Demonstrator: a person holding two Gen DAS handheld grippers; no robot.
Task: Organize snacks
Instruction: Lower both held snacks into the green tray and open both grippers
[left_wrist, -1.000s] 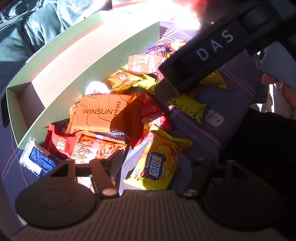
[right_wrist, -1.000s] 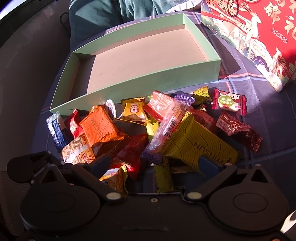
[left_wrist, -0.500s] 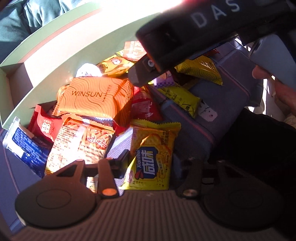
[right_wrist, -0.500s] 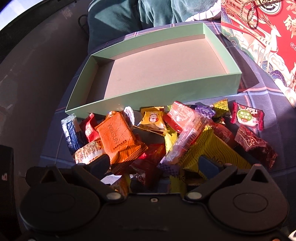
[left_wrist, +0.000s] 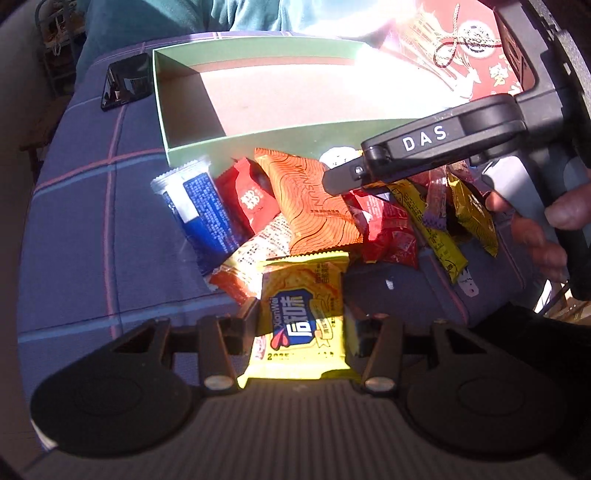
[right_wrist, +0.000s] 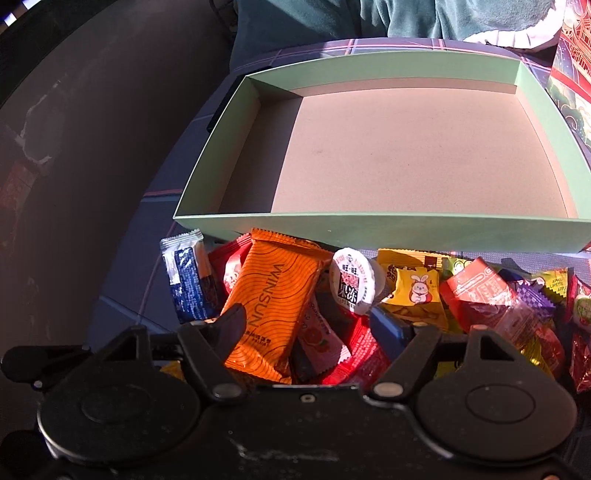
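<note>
A pile of wrapped snacks lies on the blue plaid cloth in front of a pale green box (left_wrist: 258, 138) (right_wrist: 369, 229); only the box's brown floor shows inside. My left gripper (left_wrist: 301, 325) is shut on a yellow cracker packet (left_wrist: 303, 295) at the near edge of the pile. My right gripper (right_wrist: 312, 326) hangs over the pile's left part. Its jaws are closing, with an orange WINSUN packet (right_wrist: 273, 299) (left_wrist: 314, 206) and a pink packet (right_wrist: 319, 339) between them; the right pad is still clear of the packets. One of its fingers (left_wrist: 406, 147) crosses the left wrist view.
A red gift box (left_wrist: 480, 48) (right_wrist: 569, 74) stands right of the green box. A black flat device (left_wrist: 125, 79) lies at its left corner. A blue-white packet (right_wrist: 184, 280) and a white jelly cup (right_wrist: 352, 284) lie in the pile. A hand (left_wrist: 554, 214) grips the right handle.
My left gripper shut on the yellow packet, then rolled and drew back from the box with it. My right gripper slid left to the orange packet and its jaws narrowed.
</note>
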